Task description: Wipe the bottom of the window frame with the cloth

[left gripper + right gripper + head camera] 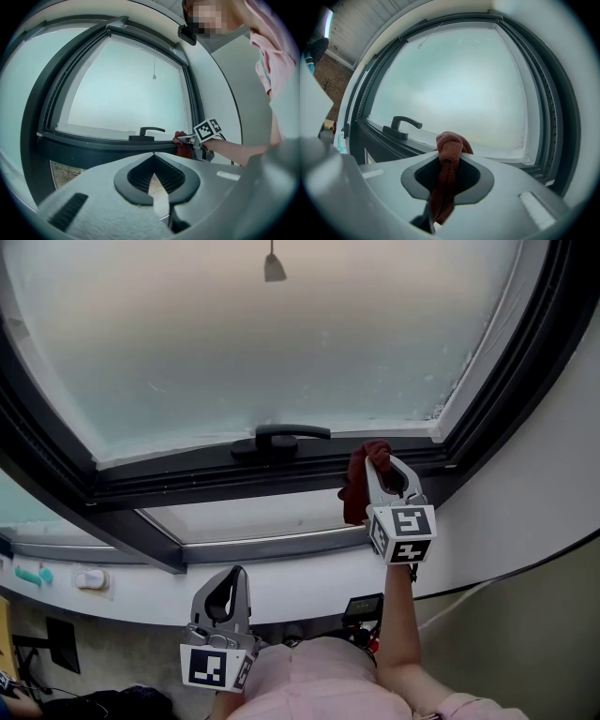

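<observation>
Close to the person's body, the left gripper (228,589) hangs low with its jaws together and nothing between them. Further up, the right gripper (386,472) is clamped on a red cloth (357,491). The cloth is against the bottom of the frame (187,486), just right of the handle (281,436).

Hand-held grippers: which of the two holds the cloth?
The right hand-held gripper, up at the window frame, clamps the red cloth; the left hand-held gripper hangs lower, shut and empty.
</observation>
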Tool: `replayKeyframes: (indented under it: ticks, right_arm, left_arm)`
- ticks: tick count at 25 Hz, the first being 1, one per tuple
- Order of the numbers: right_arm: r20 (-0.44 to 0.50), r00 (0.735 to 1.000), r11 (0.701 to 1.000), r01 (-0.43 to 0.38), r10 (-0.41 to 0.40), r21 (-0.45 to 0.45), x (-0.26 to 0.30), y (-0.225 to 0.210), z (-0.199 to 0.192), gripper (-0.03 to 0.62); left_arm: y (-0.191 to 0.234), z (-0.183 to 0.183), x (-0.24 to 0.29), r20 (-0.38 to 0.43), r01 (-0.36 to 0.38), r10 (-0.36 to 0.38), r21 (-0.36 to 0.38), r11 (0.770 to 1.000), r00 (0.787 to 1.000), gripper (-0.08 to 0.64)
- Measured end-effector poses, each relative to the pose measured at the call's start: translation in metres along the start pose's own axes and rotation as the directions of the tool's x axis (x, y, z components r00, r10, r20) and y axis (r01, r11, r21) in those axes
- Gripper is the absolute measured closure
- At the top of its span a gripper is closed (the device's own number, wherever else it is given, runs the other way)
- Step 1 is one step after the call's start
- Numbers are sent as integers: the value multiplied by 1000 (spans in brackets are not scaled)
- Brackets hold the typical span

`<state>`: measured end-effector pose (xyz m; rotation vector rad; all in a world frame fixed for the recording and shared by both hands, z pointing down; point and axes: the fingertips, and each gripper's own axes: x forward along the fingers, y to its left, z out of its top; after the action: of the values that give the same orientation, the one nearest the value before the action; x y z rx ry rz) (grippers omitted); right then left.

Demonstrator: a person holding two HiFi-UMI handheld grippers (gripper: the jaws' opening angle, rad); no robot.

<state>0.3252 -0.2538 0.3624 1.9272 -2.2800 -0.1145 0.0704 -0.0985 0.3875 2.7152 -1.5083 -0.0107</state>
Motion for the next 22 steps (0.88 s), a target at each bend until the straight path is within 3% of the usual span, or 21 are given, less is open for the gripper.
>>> replayKeyframes:
  ticks: [22]
  right_arm:
    - [-37, 990, 991, 136, -135, 18, -15, -72, -14, 528]
  left_arm:
    - [1, 1, 4, 0, 12, -12, 0, 1000, 1000, 561]
